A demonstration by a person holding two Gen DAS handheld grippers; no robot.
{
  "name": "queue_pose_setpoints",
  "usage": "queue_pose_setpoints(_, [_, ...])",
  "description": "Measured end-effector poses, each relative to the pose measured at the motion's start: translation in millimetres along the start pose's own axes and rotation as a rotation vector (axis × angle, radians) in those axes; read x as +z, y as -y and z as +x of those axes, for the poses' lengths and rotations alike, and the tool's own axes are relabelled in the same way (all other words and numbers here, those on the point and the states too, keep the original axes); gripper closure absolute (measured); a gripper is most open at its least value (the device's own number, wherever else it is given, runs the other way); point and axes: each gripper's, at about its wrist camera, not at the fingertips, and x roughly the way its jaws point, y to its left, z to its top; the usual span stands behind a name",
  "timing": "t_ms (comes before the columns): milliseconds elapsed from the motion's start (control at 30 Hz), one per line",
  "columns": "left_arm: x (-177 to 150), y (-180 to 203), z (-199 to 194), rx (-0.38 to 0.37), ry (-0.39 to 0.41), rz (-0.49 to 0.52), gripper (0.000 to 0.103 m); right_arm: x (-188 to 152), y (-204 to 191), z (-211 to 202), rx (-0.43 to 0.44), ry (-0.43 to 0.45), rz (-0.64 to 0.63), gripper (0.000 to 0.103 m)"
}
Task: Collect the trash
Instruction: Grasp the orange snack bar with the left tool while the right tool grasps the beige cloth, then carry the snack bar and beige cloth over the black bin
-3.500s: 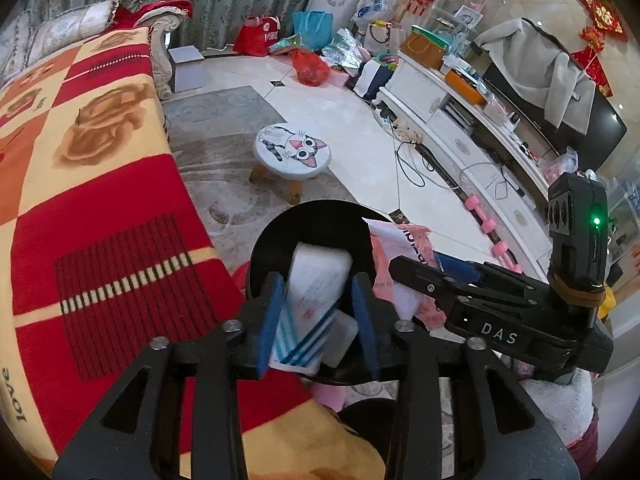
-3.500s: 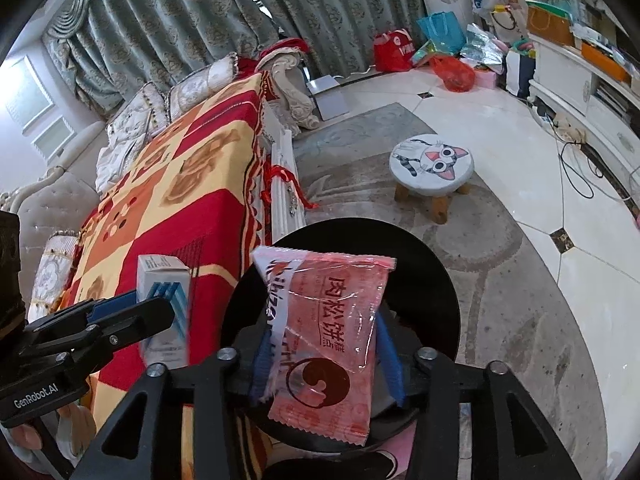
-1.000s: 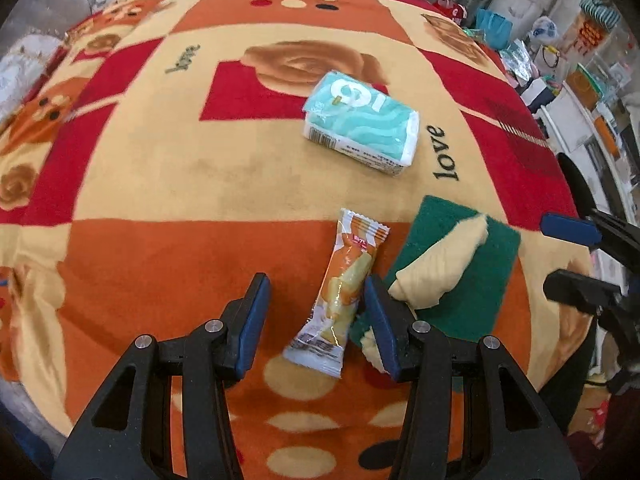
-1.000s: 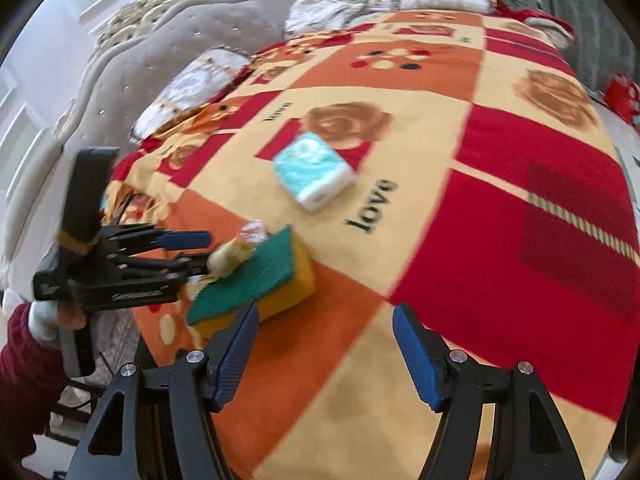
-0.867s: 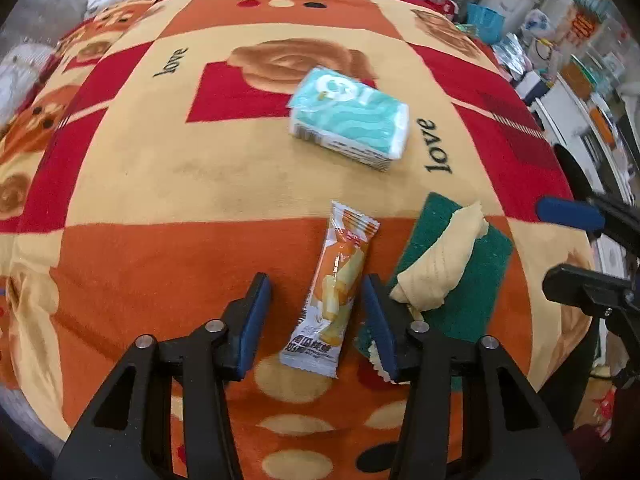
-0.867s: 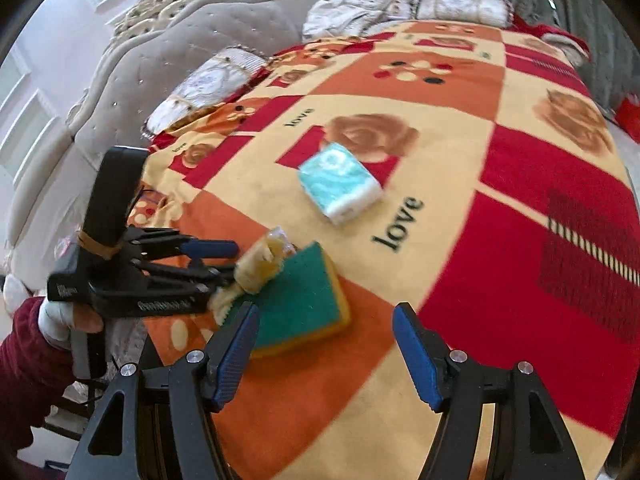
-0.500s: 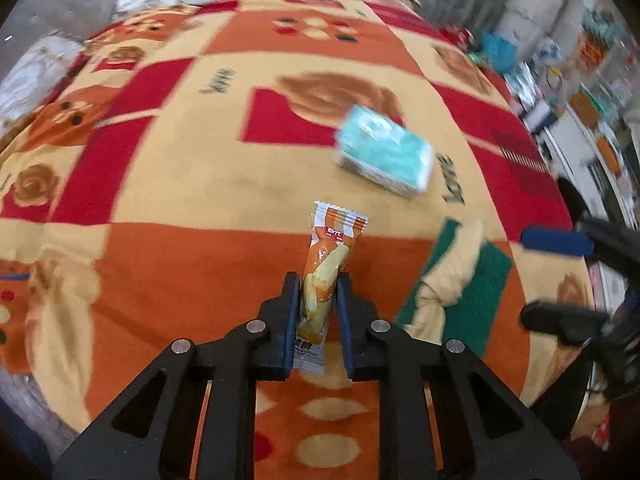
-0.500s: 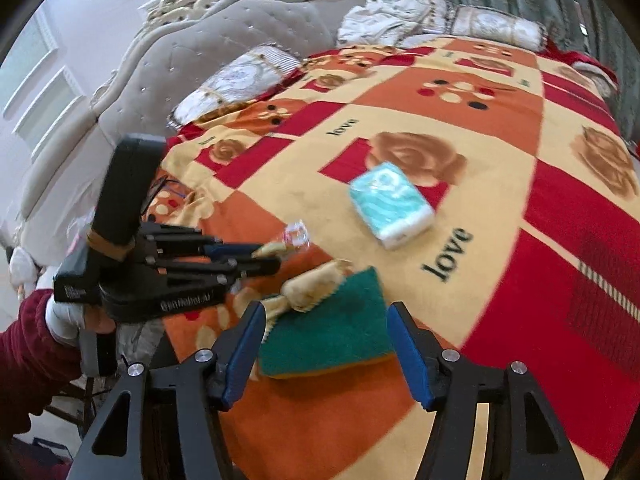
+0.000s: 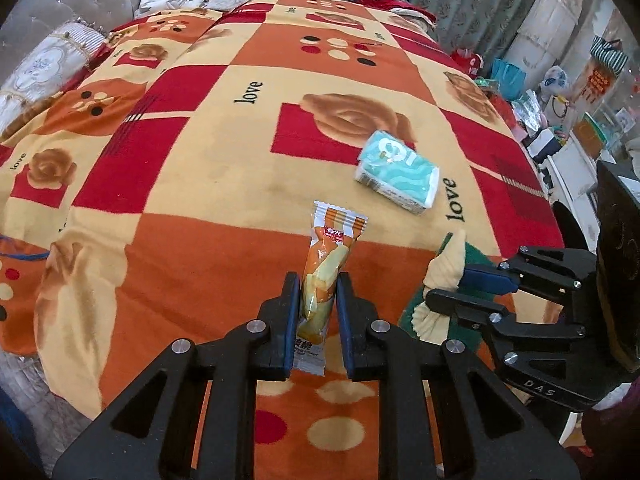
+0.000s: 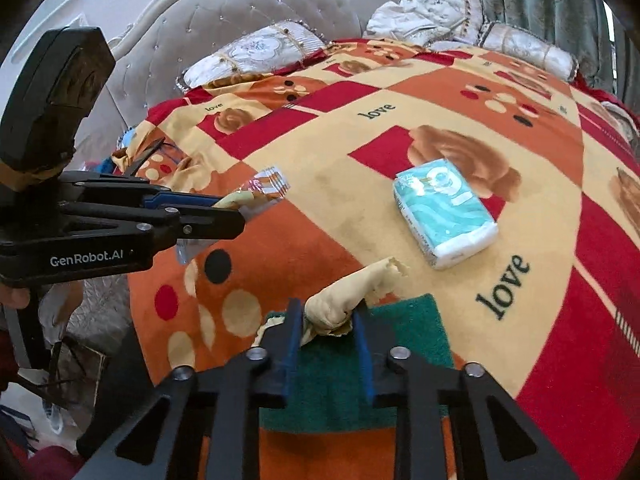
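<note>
An orange snack wrapper stands up off the patterned blanket, with my left gripper shut on its lower half. In the right wrist view the same left gripper comes in from the left with the wrapper at its tips. A crumpled yellowish wad lies on a green scouring pad. My right gripper is shut on the near end of the wad. The left wrist view shows that right gripper pinching the wad at the right.
A teal tissue pack lies on the blanket beyond both grippers. Pillows and a grey tufted headboard line the far side. The blanket's edge drops off at the left. Bags and furniture crowd the far right.
The left jaws closed on the orange wrapper and raised it off the blanket. The right gripper moved over the green pad and its jaws closed on the yellowish wad.
</note>
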Motion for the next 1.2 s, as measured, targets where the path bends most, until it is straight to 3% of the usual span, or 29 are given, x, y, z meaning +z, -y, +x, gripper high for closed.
queue_pose_setpoints(300, [17.0,39.4,-6.3,-0.050,0.043,0.038,0.087,-0.4,19.9,-56.7,-0.017,0.106,0.048,0.084])
queue_pose_setpoints(1200, [49.2,199.9,23.2,-0.153,0.052,0.209,0.087,-72.3,131.2,-148.3,-0.213,0.188,0.285,0.084])
